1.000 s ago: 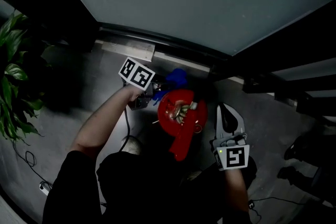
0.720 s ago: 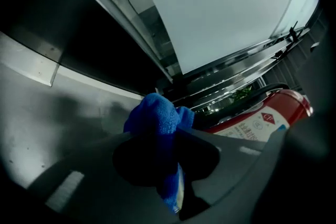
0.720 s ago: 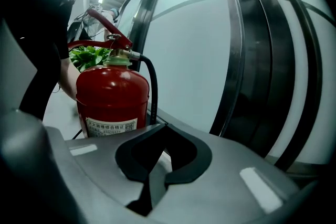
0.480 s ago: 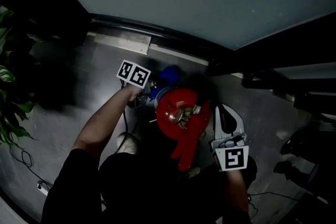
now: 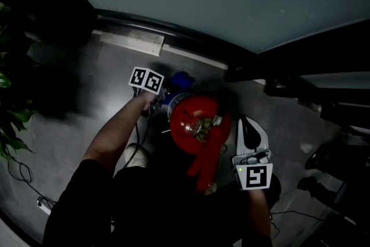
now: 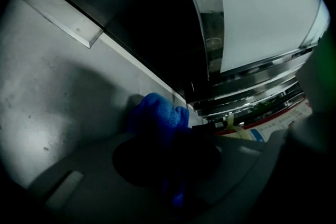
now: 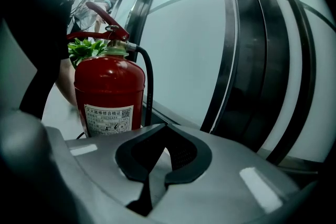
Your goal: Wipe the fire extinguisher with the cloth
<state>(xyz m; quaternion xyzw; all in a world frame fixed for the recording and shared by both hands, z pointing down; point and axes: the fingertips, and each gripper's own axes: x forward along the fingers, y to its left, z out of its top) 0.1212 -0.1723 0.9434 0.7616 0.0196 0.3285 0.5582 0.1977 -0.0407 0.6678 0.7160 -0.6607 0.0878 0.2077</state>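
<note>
blue cloth [image 6: 156, 115] is pinched in the closed jaws of the left gripper [image 6: 176, 165] and bunches out just ahead of them, close beside the red fire extinguisher [image 5: 195, 118] standing between the two grippers. the right gripper [image 7: 152, 176] has its jaws together on nothing, with the cylinder ahead to its left and apart from it. to wipe well, i'd press the cloth flat against the cylinder and sweep round it. no open container shows.

Cloth [image 5: 180, 79] behind extinguisher [image 5: 195, 118], leftward; plant [image 5: 17, 115] far left.
</note>
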